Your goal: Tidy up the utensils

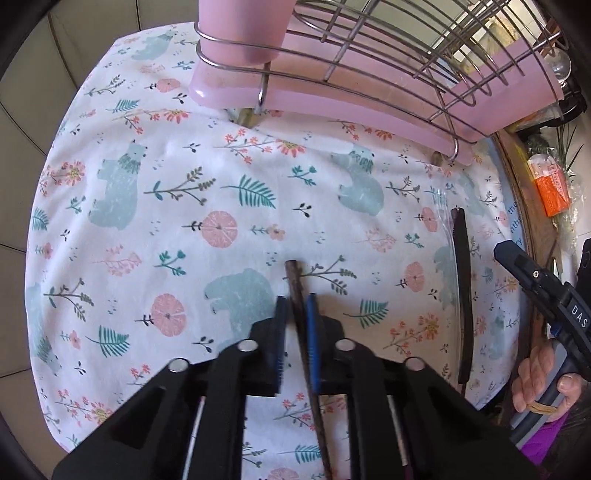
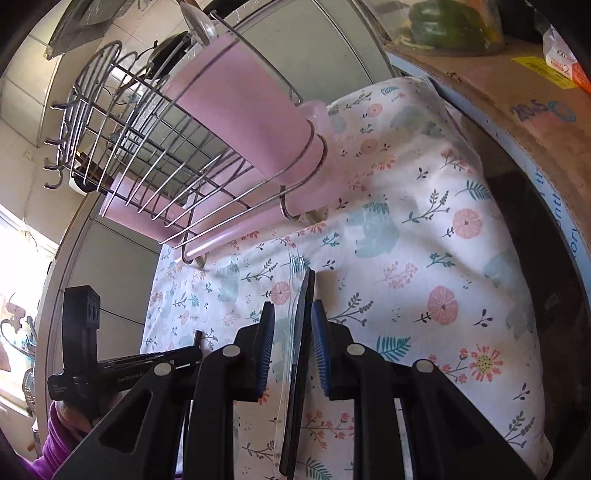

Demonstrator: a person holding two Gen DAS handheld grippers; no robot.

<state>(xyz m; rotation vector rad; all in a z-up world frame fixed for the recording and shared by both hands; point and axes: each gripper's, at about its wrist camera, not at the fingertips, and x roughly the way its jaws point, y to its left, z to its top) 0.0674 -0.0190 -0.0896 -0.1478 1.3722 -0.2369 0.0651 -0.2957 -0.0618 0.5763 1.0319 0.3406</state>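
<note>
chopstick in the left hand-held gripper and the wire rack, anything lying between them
Nothing: only bare floral cloth separates the chopstick from the wire rack, per the left wrist view.

Home kitchen. A wire dish rack (image 2: 147, 155) with a pink drip tray (image 1: 332, 107) is standing on the worktop's floral cloth (image 1: 184, 221); tiled wall (image 2: 22, 110) behind, green pepper (image 2: 443, 22) sitting far right.

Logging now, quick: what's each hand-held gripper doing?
Left hand-held gripper: closed on the chopstick.
Right hand-held gripper: open, astride the knife.
</note>
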